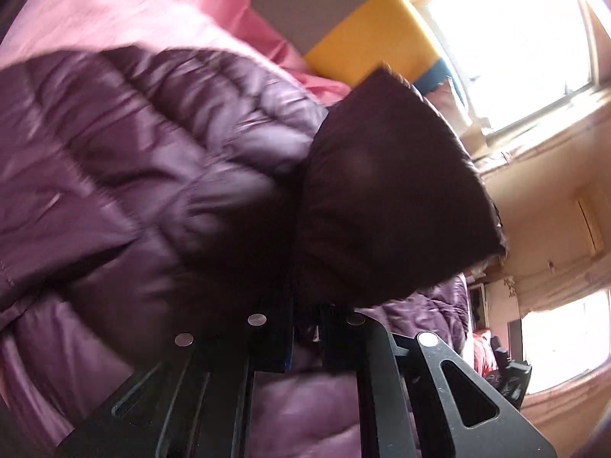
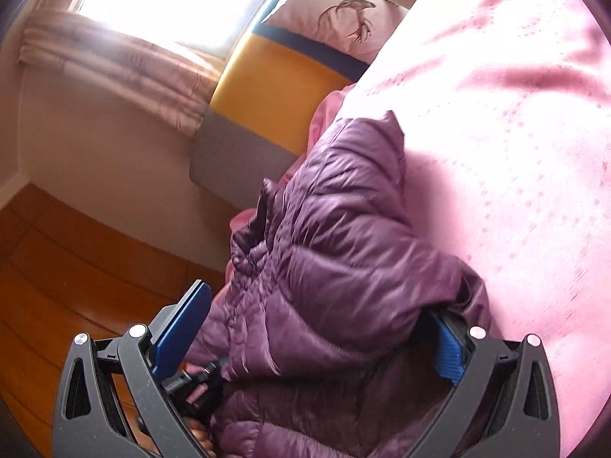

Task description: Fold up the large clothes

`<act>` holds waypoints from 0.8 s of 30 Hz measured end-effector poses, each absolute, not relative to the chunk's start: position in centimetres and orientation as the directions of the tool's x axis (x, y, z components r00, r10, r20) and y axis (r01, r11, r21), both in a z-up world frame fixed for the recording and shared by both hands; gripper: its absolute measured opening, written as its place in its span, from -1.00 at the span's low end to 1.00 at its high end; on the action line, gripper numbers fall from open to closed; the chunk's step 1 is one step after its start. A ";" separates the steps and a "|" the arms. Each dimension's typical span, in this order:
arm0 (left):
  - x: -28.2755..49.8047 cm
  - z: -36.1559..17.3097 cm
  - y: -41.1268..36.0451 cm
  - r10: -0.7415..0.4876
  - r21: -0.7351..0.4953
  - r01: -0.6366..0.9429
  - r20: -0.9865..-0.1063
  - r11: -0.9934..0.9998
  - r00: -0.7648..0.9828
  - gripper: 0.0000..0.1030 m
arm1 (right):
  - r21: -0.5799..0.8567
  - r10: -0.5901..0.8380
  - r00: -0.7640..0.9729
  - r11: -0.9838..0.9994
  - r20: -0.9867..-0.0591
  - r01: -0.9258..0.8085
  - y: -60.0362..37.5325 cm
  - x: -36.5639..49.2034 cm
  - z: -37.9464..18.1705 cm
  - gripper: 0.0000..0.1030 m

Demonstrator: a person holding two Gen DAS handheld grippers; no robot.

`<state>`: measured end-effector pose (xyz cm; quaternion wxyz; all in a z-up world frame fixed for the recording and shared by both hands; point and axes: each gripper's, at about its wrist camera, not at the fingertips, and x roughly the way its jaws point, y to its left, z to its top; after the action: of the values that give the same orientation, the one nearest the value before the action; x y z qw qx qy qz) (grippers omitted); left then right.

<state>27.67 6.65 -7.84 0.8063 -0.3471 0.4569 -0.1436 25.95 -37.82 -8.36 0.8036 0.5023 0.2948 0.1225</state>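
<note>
The purple puffer jacket [image 2: 343,267] lies bunched on the pink bed [image 2: 515,133], near its edge. The left hand-held gripper [image 1: 305,328] is pinched narrow on a dark fold of it; the right hand-held gripper [image 2: 320,328] gapes wide around the padding. Best to lift evenly and keep the fold taut. Sleeves, hem and zip are hidden in blur.

My left black hand-held gripper [image 1: 305,328] points downward with its two fingers drawn close together, pinching a fold of the quilted purple puffer jacket [image 1: 133,175]. My right grey hand-held gripper [image 2: 309,328] has its blue-padded fingers [image 2: 183,324] spread wide, the jacket bulging between them without being squeezed.
</note>
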 end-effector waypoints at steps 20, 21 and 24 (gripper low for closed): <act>26.9 -7.0 8.3 -0.577 -0.710 -0.060 -0.616 0.701 0.536 -0.54 | 0.609 0.331 0.766 0.787 -0.551 0.099 -36.1 24.8 -2.1 0.69; 26.9 -7.0 8.1 -0.576 -0.704 -0.051 -0.618 0.709 0.535 -0.58 | 0.573 0.318 0.764 0.815 -0.562 0.083 -35.2 25.7 -1.5 0.69; 27.0 -7.2 8.1 -0.567 -0.680 -0.027 -0.632 0.733 0.529 -0.71 | 0.462 0.256 0.738 0.883 -0.624 0.084 -32.0 29.8 -1.4 0.69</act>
<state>26.98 8.10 -7.15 0.8114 -0.3256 0.4562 -0.1661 29.84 -31.97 -1.44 0.9016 0.2370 0.3587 0.0477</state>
